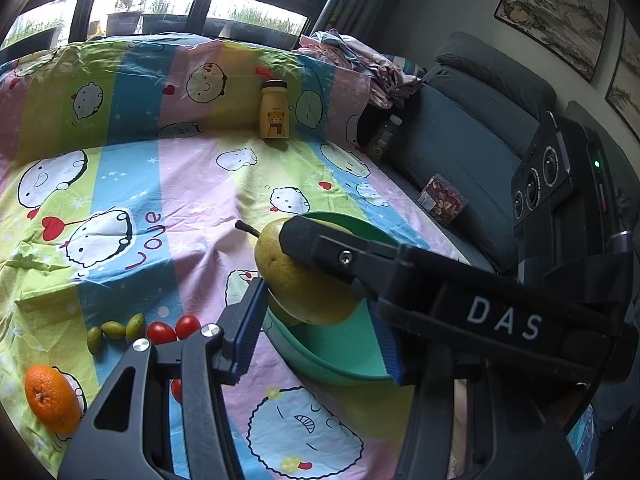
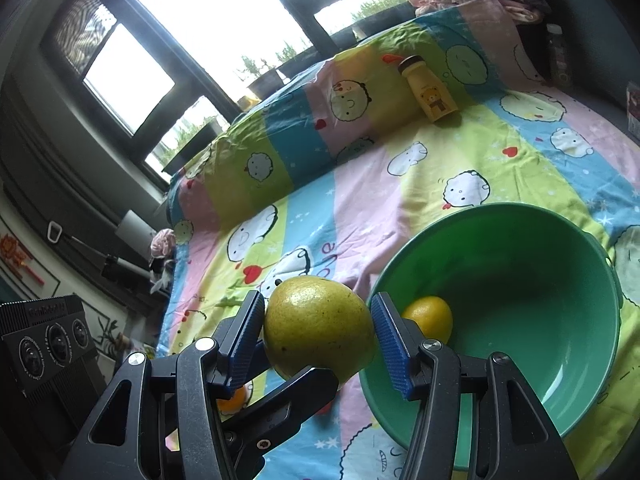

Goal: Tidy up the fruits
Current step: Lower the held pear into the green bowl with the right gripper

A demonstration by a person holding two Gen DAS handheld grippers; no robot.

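A yellow-green pear (image 1: 296,280) (image 2: 320,332) hangs over the near left rim of a green bowl (image 1: 344,364) (image 2: 520,280). My right gripper (image 2: 318,300) is shut on it, both blue pads pressing its sides. My left gripper (image 1: 316,296) grips it crosswise; one pad touches and the other is partly hidden behind the right gripper's black finger (image 1: 340,256). A left finger (image 2: 296,392) shows under the pear. A yellow citrus fruit (image 2: 432,316) lies in the bowl. On the sheet lie an orange (image 1: 50,398), cherry tomatoes (image 1: 176,328) and small green fruits (image 1: 116,330).
The cartoon-print bedsheet (image 1: 160,200) covers the surface and rises to a ridge at the back. A yellow bear bottle (image 1: 274,110) (image 2: 428,88) stands there. A dark sofa (image 1: 472,140) on the right holds a snack packet (image 1: 442,200) and a small bottle (image 1: 386,136).
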